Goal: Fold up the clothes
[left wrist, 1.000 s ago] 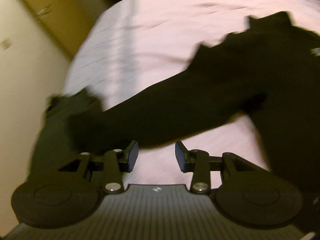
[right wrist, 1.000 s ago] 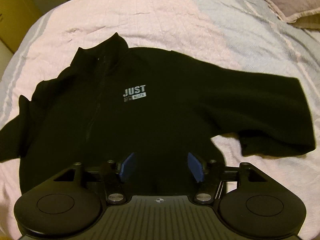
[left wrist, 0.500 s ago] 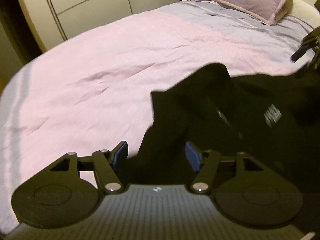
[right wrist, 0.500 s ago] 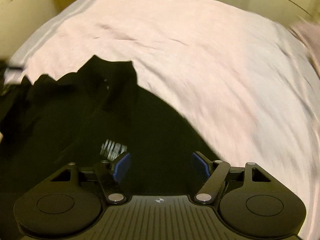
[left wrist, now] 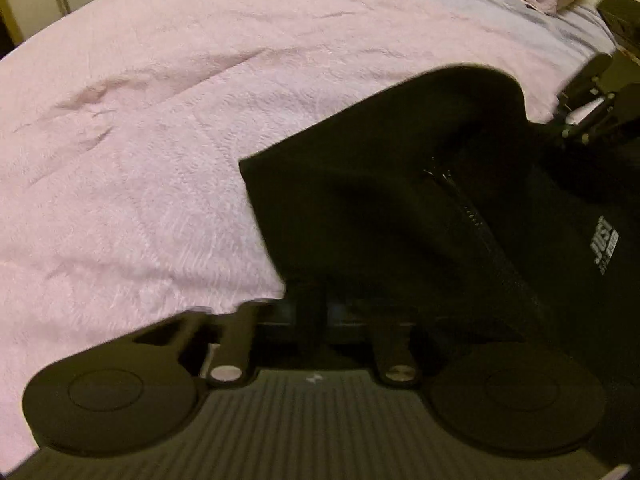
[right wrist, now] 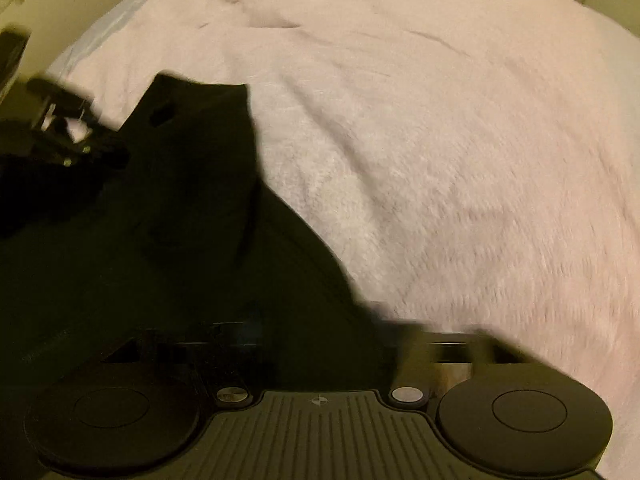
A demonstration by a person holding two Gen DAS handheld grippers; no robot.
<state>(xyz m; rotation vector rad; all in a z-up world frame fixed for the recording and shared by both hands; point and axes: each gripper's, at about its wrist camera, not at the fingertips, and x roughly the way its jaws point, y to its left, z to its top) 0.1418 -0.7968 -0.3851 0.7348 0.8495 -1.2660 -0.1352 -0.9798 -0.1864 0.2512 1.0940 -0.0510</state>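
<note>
Gripping black jacket (left wrist: pixel 400 208), both tongs (blurred), pink bedspread (left wrist: pixel 160 120)

Left gripper (left wrist: pixel 312 312) clamps black fabric, jaws drawn together. Right gripper (right wrist: pixel 256 332) bites the same garment, its pads hidden in dark folds

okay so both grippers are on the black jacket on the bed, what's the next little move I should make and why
Probably lift both grippers together a little and ease them apart. The left gripper and right gripper each look closed on the black jacket, which is bunched between them on the pink bedspread, collar slumped. Tension should flatten it for a clean fold.
</note>
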